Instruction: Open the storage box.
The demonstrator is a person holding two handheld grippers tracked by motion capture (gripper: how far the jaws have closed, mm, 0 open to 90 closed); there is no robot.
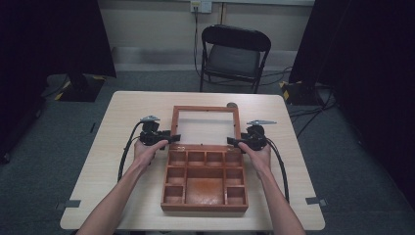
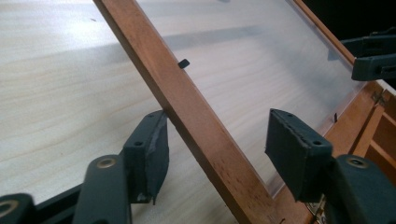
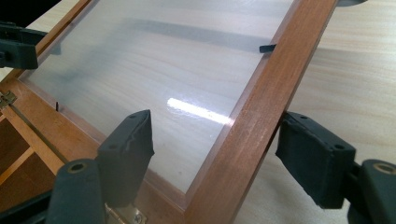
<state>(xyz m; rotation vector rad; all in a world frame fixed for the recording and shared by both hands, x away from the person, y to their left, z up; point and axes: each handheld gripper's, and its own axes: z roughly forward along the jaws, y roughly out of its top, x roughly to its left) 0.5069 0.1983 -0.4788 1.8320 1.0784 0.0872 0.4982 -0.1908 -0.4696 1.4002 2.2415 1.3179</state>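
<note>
Straddling the lid from both sides, I have my left hand-held gripper (image 1: 172, 137) at the left rail and my right hand-held gripper (image 1: 233, 141) at the right rail of the glazed lid (image 1: 206, 126), both low down near the hinge line. The wooden compartment box (image 1: 205, 180) sits in the middle of the table (image 1: 122, 117), its lid thrown open and lying back away from me, so the clear pane shows the pale tabletop through it.

In the left gripper view the jaws stand wide, one pad (image 2: 150, 156) outside the left rail (image 2: 187, 121) and the other over the pane; neither looks to be pressing the wood. The right gripper view mirrors that: jaws spread, the right rail (image 3: 261, 107) between them, the outer pad (image 3: 317, 158) just beside the wood, though I cannot tell if it touches.

I judge this symmetric placement is meant to take the frame evenly at both sides, so it swings on its brass hinge (image 3: 123, 215) without twisting. Gripping wood, not pane, spares the pane. Behind the table stands a black folding chair (image 1: 235, 54).
</note>
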